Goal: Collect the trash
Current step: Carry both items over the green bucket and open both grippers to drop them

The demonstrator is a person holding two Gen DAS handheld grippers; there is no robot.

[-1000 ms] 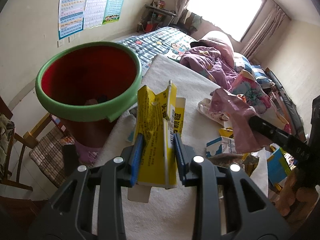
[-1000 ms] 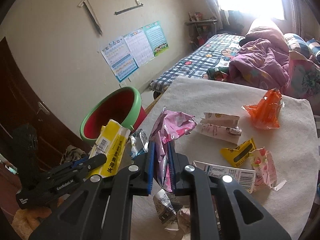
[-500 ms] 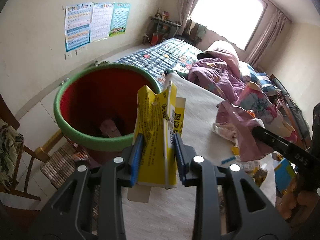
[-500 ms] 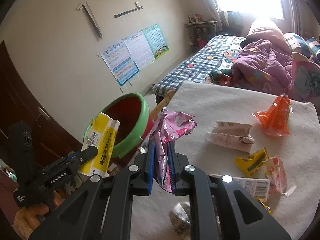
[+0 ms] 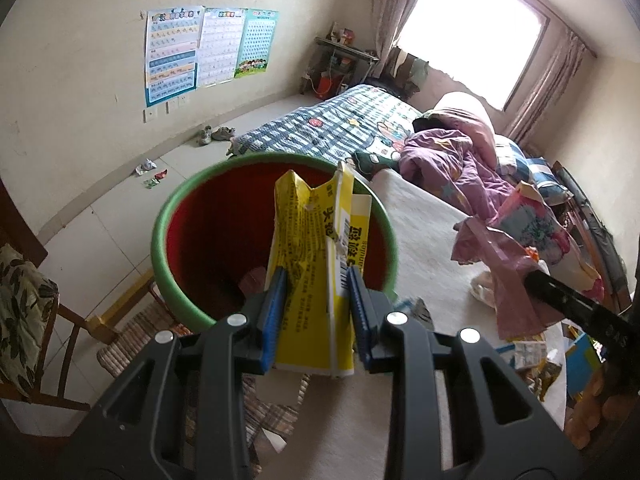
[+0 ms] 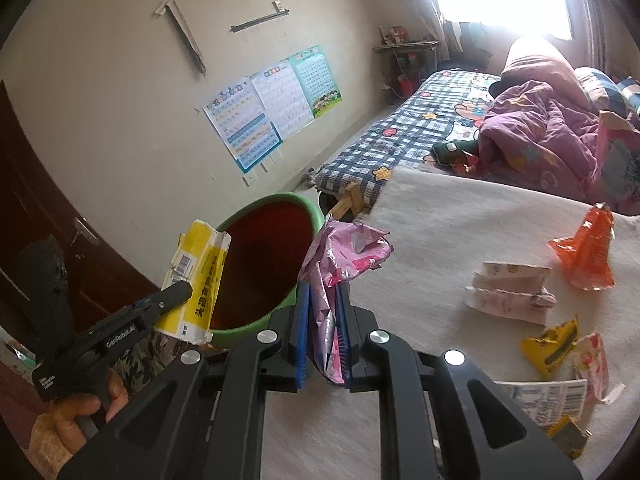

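Beside the desk (image 6: 460,216), left tool (image 5: 316,312) grasps carton (image 5: 316,240) over bin (image 5: 180,216), poised to drop; right tool (image 6: 322,340) grasps wrapper (image 6: 344,252) nearby, next in line.

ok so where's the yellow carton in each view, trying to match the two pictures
Left wrist: yellow carton at centre, clamped between the left gripper's blue pads, in front of the bin's mouth.
Right wrist: carton at lower left, beside the bin's near rim.
Shared landmark: the red bin with the green rim.
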